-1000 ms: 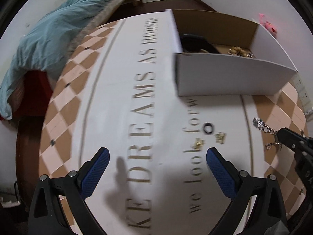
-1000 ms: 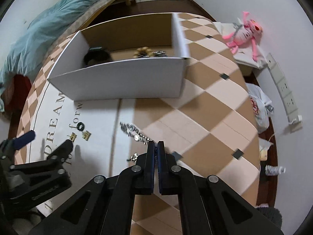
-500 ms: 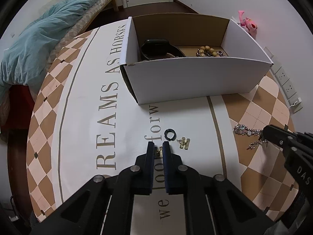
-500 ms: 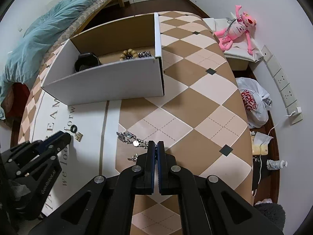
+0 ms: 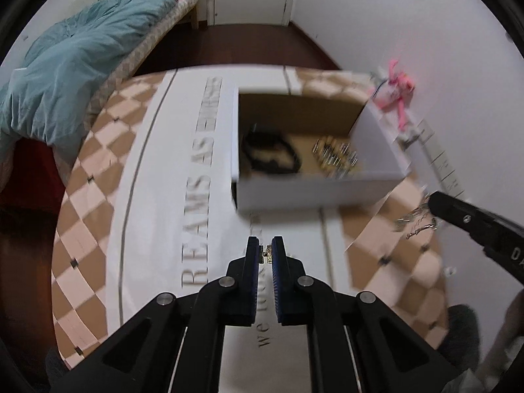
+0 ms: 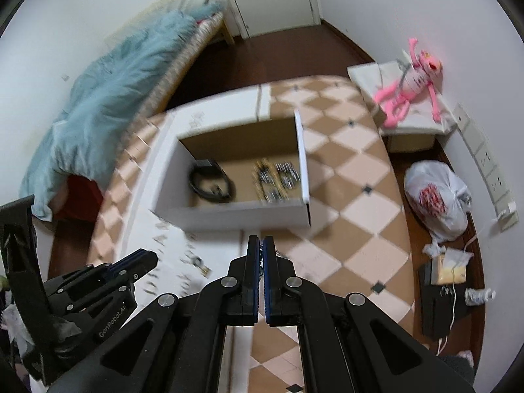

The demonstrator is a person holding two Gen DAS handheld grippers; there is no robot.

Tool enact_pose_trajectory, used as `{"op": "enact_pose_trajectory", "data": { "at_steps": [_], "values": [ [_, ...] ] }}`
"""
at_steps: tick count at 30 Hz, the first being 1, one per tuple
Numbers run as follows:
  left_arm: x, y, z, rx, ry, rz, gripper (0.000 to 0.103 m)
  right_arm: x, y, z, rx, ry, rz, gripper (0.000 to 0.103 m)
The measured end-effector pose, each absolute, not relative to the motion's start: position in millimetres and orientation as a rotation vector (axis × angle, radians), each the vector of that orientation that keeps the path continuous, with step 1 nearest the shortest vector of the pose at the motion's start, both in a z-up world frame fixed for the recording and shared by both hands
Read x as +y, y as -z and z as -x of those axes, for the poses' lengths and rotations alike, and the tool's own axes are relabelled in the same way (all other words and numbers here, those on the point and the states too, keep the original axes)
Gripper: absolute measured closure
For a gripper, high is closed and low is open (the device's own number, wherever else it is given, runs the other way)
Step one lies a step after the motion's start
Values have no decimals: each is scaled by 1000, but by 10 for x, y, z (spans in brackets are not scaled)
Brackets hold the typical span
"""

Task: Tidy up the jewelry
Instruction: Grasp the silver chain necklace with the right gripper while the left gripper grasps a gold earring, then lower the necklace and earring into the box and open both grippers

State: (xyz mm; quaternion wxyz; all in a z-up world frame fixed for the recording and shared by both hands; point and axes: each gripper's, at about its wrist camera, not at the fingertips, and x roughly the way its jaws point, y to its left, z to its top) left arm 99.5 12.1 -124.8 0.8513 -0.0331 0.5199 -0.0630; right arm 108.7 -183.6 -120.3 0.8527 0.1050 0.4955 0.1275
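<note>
My left gripper (image 5: 266,251) is shut on a small gold earring (image 5: 265,252), held above the table in front of the white cardboard box (image 5: 314,193). My right gripper (image 6: 261,249) is shut on a silver chain bracelet; the bracelet dangles from its tip in the left wrist view (image 5: 416,221), right of the box. The box (image 6: 229,213) holds a black band (image 6: 211,181) and a beaded bracelet pile (image 6: 275,180). A small ring and gold piece (image 6: 199,263) lie blurred on the table. The left gripper also shows in the right wrist view (image 6: 144,257).
The table wears a white and tan checkered cloth (image 6: 344,190) with lettering (image 5: 199,209). A bed with a teal blanket (image 5: 75,75) stands at the left. A pink plush toy (image 6: 412,78), a plastic bag (image 6: 439,203) and wall sockets (image 6: 491,170) are at the right.
Both grippers have lifted off the table and moved towards the box. The left gripper, open a second ago, closed on the gold earring and raised it. The bracelet now hangs in the air.
</note>
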Motion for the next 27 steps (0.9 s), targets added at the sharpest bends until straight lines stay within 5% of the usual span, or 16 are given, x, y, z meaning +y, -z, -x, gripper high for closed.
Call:
{"op": "enact_pose_trajectory", "data": {
  "at_steps": [9,27],
  "values": [
    [124,751,-1675,1054,211,103,98,-1738,718,-1618,995,-342,-204,101],
    [-18,1293,-2731,1296,232,137,95,-1637,1478,-2849,1239,-299,-109,101]
  ]
}}
